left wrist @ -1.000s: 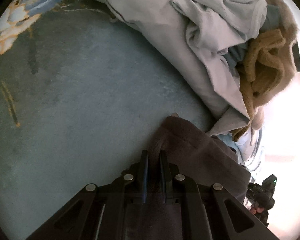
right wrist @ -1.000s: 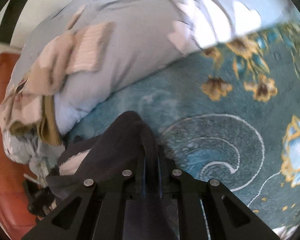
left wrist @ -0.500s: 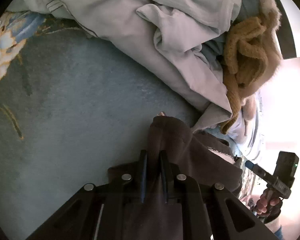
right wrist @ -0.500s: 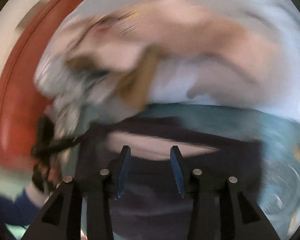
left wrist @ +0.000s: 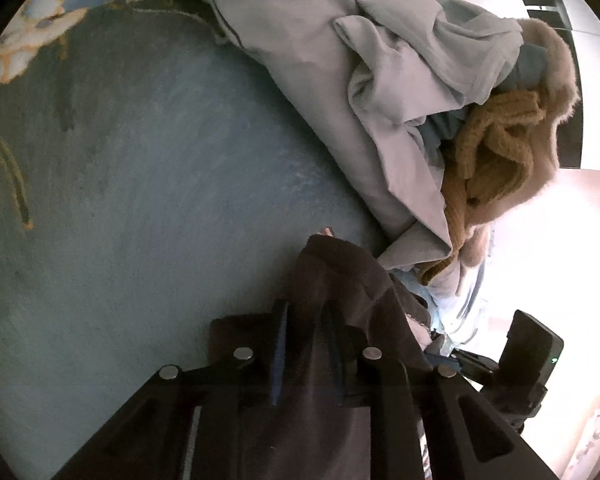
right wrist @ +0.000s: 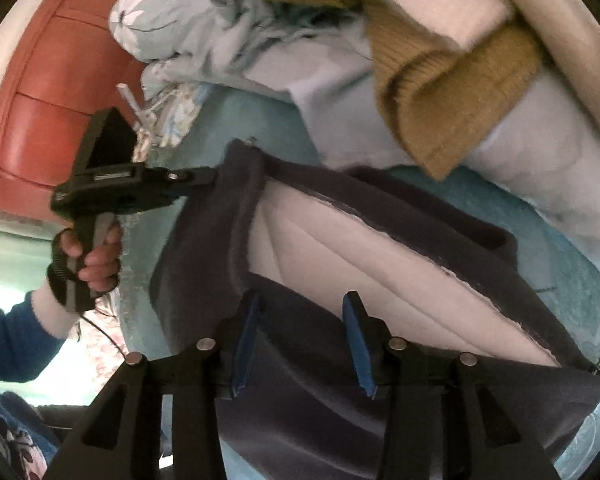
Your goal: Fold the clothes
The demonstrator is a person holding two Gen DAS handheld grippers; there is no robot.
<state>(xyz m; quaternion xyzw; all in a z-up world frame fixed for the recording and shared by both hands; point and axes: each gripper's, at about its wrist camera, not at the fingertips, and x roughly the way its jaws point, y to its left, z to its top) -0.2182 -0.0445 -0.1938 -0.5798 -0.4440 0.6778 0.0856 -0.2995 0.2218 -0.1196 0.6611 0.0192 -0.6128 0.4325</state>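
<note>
Dark charcoal fleece garment with pale lining (right wrist: 380, 248) is the piece in hand; it lies on the teal patterned carpet (left wrist: 148, 184), one edge pinched and raised.

Left gripper (left wrist: 304, 320): blue-padded fingers close together with the dark cloth between them, as a second ago. From the right wrist view we see it (right wrist: 196, 178) clamped on the garment's upper corner, the person's hand (right wrist: 96, 252) on the handle.

Right gripper (right wrist: 300, 312): a second ago its fingers were pressed together on a fold of the garment; now they stand apart with nothing between them, the cloth lying under and beyond the tips. We read this as a release of the right-hand corner.

Consequence, as judgement: the garment hangs from the left grip alone, lining exposed, partly spread. Either a fold has been laid down or the right side is about to re-grip; we cannot tell which.

Pile of pale grey and mustard knit clothes (left wrist: 440, 92) sits just beyond the garment, toward the carpet's far edge; red cushioned seat (right wrist: 40, 112) behind.
</note>
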